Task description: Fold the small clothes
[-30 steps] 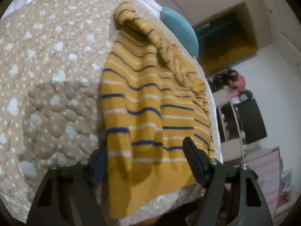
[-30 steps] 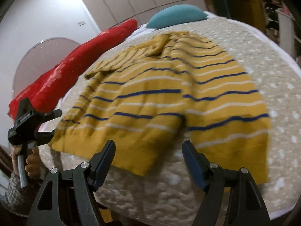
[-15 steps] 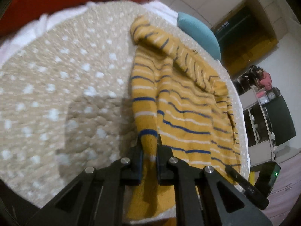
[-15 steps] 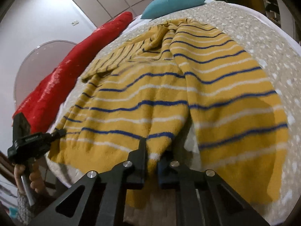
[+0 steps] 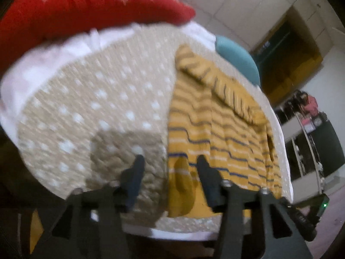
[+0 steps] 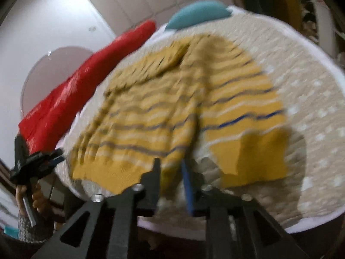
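Yellow striped sweater point(image 5: 217, 133) lies flat on the dotted bedspread point(image 5: 90, 108), hem at the near edge. Left gripper point(image 5: 169, 177) has just been opening — nothing between its jaws. Right gripper point(image 6: 170, 170) has also just been opening, hem between its jaws (grip unclear, blurred), probably re-seating for the fold.

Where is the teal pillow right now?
The teal pillow lies at the far end of the bed in both wrist views, just beyond the yellow striped sweater and beside the red cushion.

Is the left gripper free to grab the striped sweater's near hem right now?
Probably yes: the left gripper stands open above the yellow striped sweater, whose hem lies uncovered between its fingers, with nothing in the way.
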`<action>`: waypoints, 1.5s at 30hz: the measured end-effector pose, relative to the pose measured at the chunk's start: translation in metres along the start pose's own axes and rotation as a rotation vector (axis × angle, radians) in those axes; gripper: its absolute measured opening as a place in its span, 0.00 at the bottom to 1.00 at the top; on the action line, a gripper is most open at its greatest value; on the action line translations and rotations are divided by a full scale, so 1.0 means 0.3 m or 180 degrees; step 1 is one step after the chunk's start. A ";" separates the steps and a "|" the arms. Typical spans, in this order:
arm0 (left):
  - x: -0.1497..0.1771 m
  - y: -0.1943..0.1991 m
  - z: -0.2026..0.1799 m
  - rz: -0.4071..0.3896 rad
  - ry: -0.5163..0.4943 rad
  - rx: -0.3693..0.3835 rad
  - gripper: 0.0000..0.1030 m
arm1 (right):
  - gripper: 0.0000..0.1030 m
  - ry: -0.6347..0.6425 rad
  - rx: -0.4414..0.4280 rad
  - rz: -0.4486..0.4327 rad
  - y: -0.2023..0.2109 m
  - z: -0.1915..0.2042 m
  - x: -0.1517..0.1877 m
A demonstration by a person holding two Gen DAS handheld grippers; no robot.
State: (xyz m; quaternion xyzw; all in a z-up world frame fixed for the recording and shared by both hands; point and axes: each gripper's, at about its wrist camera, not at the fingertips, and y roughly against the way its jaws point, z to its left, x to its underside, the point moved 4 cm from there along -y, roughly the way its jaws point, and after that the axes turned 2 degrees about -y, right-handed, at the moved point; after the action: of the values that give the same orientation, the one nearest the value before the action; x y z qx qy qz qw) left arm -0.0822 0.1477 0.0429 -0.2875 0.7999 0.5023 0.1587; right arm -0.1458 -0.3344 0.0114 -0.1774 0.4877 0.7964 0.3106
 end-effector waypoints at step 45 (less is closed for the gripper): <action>-0.011 -0.054 -0.187 -0.0173 -0.0809 0.0165 0.68 | 0.39 -0.0301 0.0194 0.0220 -0.583 0.140 -0.584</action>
State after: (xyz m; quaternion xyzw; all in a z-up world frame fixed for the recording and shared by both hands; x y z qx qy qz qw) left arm -0.0674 0.0931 0.0582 -0.2389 0.7780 0.5093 0.2797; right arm 0.1021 -0.2955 0.0168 -0.1131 0.5023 0.7989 0.3109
